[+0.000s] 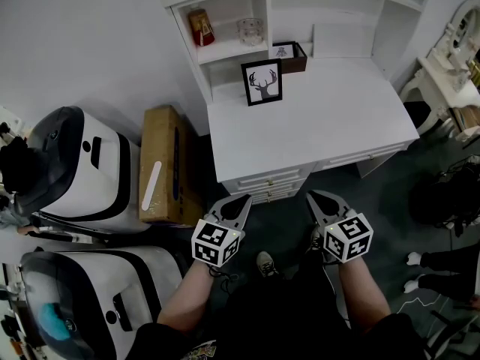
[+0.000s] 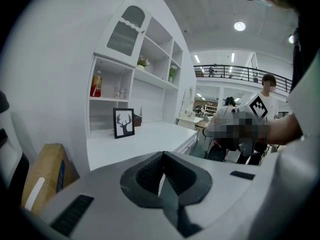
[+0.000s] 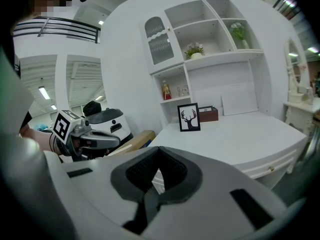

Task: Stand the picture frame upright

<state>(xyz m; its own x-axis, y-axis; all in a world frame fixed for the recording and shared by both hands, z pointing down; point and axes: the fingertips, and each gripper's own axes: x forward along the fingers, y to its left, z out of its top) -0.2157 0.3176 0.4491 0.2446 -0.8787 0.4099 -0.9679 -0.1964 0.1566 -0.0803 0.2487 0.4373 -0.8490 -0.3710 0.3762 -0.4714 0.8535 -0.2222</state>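
Grey left tongs (image 1: 241, 201) and right tongs (image 1: 316, 198) are hanging pinched together, empty, off the white tabletop (image 1: 330, 118) — likely because the black deer-print picture frame (image 1: 262, 82) is already standing upright at its back.

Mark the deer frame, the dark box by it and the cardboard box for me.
Deer frame (image 1: 262, 82): head view, on the deer print.
Dark box (image 1: 298, 61): head view, on its side wall.
Cardboard box (image 1: 166, 137): head view, on its top face.
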